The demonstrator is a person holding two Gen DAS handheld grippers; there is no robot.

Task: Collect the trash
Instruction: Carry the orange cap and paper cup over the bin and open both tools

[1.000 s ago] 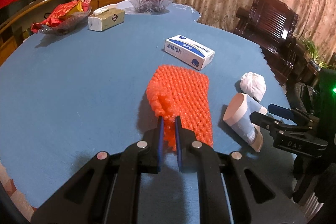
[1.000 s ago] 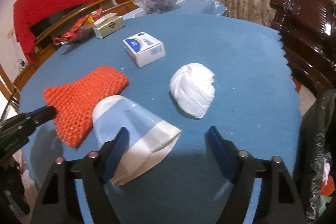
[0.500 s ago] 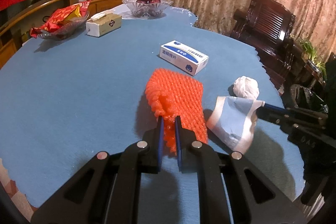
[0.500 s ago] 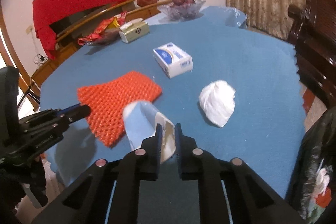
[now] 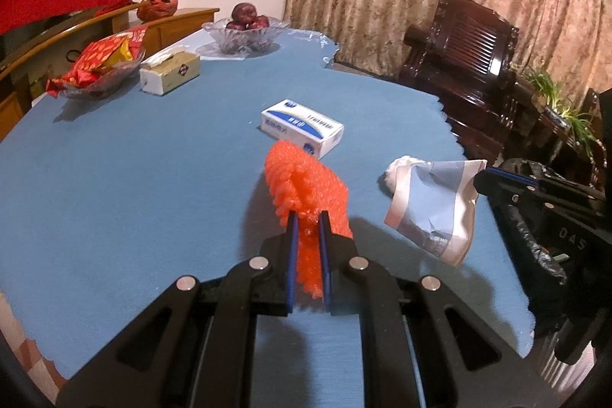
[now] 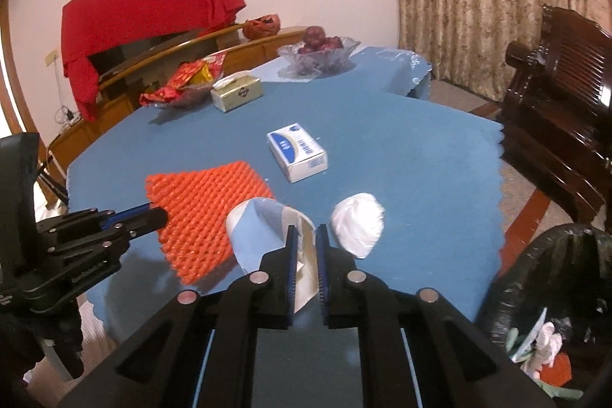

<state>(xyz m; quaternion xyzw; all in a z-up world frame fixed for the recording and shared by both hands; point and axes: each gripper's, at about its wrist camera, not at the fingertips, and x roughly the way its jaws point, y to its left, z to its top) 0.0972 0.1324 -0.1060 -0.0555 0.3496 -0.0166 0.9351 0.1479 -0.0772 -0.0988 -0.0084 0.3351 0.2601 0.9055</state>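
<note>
**Both hand-held grippers loaded, items clear of the worktop**

Left wrist view: The left hand-held gripper (image 5: pixel 307 217) is clamped narrow on the near edge of the orange net (image 5: pixel 306 184). The net hangs folded from the pads, above the blue worktop (image 5: pixel 134 178). To its right, the crushed cup (image 5: pixel 434 203) is suspended in the air, pinched at its upper right corner by the right hand-held gripper (image 5: pixel 482 178). A white wad (image 5: pixel 394 167) lies on the worktop just behind the cup. A blue-and-white box (image 5: pixel 302 127) lies beyond the net. A tissue box (image 5: pixel 170 73), a snack dish (image 5: pixel 101 71) and a fruit bowl (image 5: pixel 246 31) stand at the far edge.

Right wrist view: The right hand-held gripper (image 6: pixel 306 230) is closed narrow on the cup (image 6: pixel 264 232), flattening its rim between the pads. The net (image 6: pixel 202 213) hangs at left, gripped at its edge by the left hand-held gripper (image 6: pixel 158 215). The wad (image 6: pixel 357 224) rests on the worktop (image 6: pixel 401 148) just right of the cup. The box (image 6: pixel 297 151) lies farther back. A black-lined bin (image 6: pixel 554 297) holding trash stands off the worktop at lower right.
</note>
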